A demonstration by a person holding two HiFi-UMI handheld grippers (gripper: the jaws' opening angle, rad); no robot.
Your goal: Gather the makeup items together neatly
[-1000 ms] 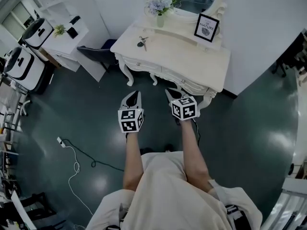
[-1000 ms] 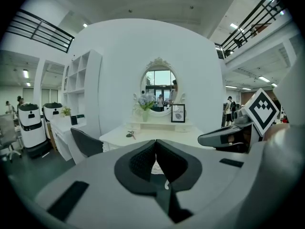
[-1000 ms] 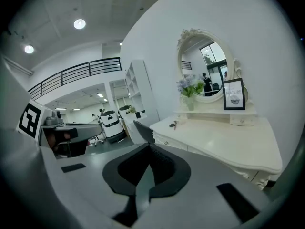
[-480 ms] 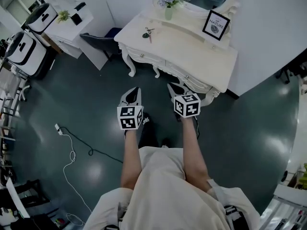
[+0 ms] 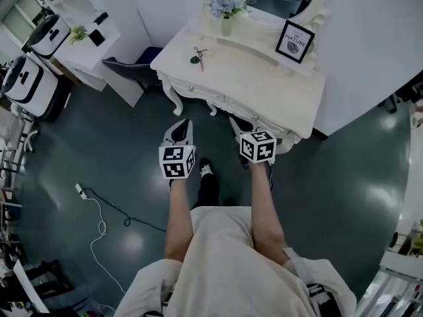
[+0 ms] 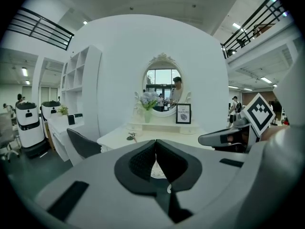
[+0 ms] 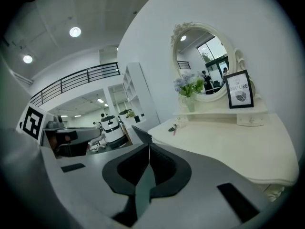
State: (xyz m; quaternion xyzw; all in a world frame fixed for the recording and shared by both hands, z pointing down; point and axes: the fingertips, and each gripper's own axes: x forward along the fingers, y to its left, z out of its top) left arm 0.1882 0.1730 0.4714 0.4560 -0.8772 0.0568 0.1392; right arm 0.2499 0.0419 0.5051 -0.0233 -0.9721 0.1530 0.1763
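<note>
Over the last second a step was taken toward the cream-white carved dressing counter (image 5: 264, 78), and a dark shoe (image 5: 206, 169) was brought into view between the forearms. The left tool (image 6: 155, 147) and right tool (image 7: 148, 149) were held closed on nothing, so no gathering was judged begun. The small dark loose items (image 5: 196, 57), too small to be identified, were seen at the counter's far left near a vase of pale flowers (image 5: 225, 25), well apart from both tools, above a glossy dark teal floor (image 5: 99, 150).
</note>
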